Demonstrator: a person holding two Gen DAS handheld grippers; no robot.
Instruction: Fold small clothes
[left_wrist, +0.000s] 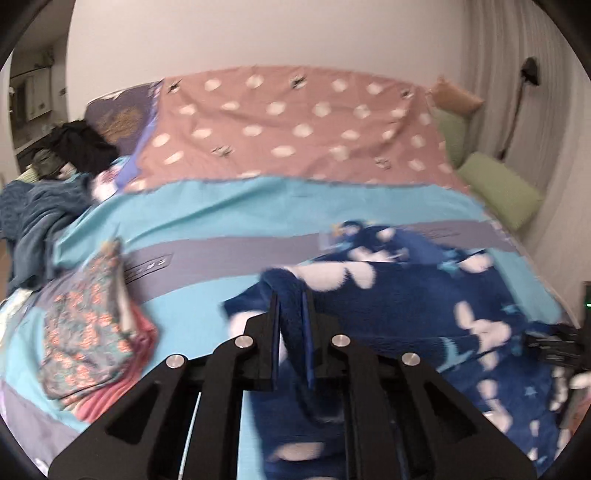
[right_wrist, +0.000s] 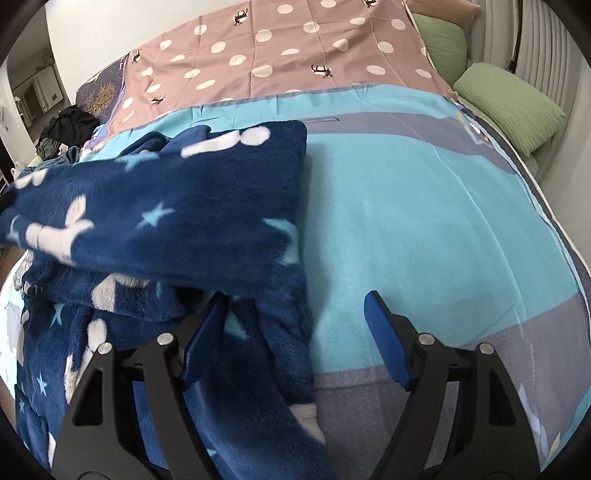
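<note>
Over the bed (right_wrist: 424, 221), left tool (left_wrist: 291, 295) tilts down, apparently clamped on fuzzy navy star-print fleece garment (left_wrist: 388, 314); right tool (right_wrist: 295, 306) tilted down, jaws wide.

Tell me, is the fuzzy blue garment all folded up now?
Not yet. The garment has one flap doubled over but lies rumpled, and the left gripper pinches its edge.

Both wrist views look steeply down, close over the bed (left_wrist: 229, 218) — sharing the navy fleece garment (right_wrist: 166, 206).
</note>
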